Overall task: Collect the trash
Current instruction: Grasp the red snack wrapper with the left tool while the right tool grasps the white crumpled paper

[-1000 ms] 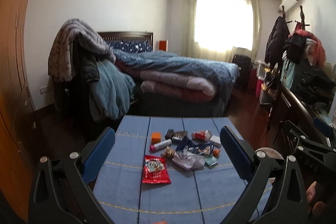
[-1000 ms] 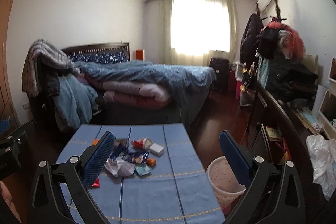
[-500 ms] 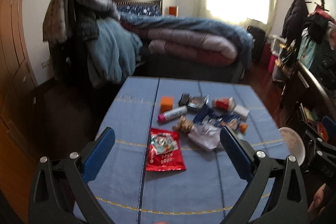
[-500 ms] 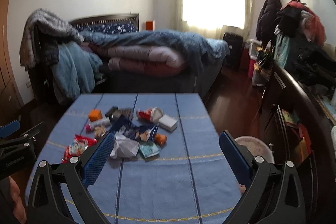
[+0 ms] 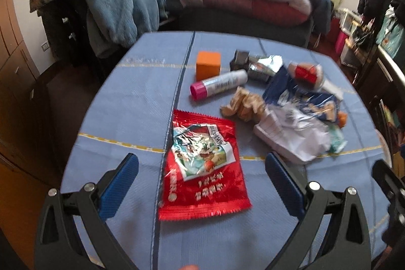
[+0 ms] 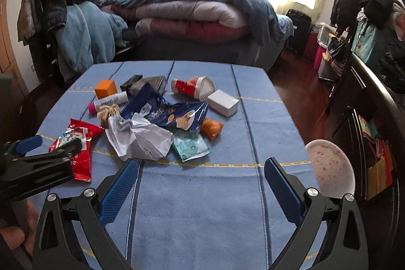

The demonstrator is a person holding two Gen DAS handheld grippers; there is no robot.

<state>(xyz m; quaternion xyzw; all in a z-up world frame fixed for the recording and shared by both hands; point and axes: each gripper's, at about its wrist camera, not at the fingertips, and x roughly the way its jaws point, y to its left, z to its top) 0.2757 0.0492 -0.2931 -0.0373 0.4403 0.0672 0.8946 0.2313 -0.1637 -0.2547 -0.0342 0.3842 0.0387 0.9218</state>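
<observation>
A pile of trash lies on a table with a blue cloth [image 5: 126, 98]. A red snack packet [image 5: 201, 166] lies nearest, between the open jaws of my left gripper [image 5: 201, 168], which is just above it and empty. Behind are crumpled white paper [image 5: 291, 138], a blue chip bag [image 6: 167, 110], a brown wad [image 5: 243, 105], a pink-capped tube [image 5: 219, 85] and an orange box [image 5: 208, 65]. My right gripper [image 6: 201, 171] is open and empty over bare cloth, short of the pile. A white pink-speckled bin [image 6: 329, 168] stands right of the table.
A white box [image 6: 223, 102], a red and white cup [image 6: 192, 87], a green tissue pack [image 6: 191, 147] and an orange piece [image 6: 212, 127] also lie on the table [image 6: 197, 206]. A bed with folded quilts [image 6: 189, 17] stands behind. Dark furniture [image 6: 367, 98] runs along the right.
Both grippers have tilted down and moved in towards the table. The left one has come down over the red packet. The jaws have stayed open.
</observation>
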